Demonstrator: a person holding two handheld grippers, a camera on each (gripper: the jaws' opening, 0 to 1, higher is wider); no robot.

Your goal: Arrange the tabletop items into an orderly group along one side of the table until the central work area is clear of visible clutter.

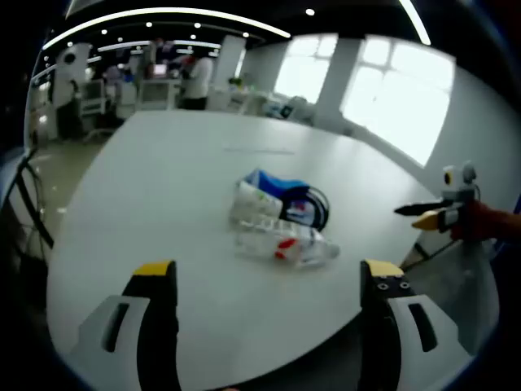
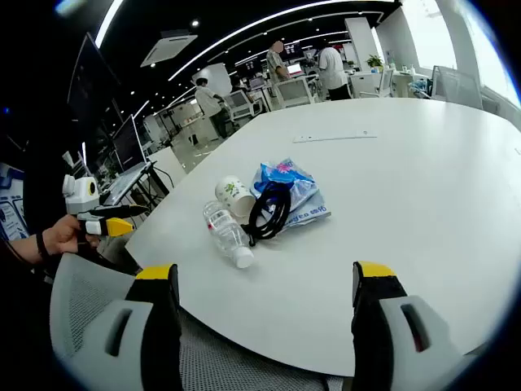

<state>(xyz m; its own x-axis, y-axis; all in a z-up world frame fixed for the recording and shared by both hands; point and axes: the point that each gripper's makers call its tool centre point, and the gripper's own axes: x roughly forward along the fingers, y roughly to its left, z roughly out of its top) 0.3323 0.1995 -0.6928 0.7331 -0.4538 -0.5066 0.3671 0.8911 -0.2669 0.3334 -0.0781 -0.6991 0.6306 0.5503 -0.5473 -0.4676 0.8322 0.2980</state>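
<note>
Now both grippers, left gripper (image 1: 269,281) and right gripper (image 2: 264,281), have jaws spread wide, holding nothing. On the white table (image 2: 407,179), a bottle (image 2: 228,234), cup (image 2: 234,196), blue bag (image 2: 295,189) and black cable (image 2: 267,213) lie close together.

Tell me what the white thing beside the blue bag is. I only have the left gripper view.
Observer: A paper cup, lying on its side next to the bottle.
Operator: Bottle capped?
Observer: Yes, it has a white cap, and that end points toward the right gripper.
Operator: Is that gripper holding anything?
Observer: No. Its jaws are open and empty, above a grey mesh chair back.
</note>
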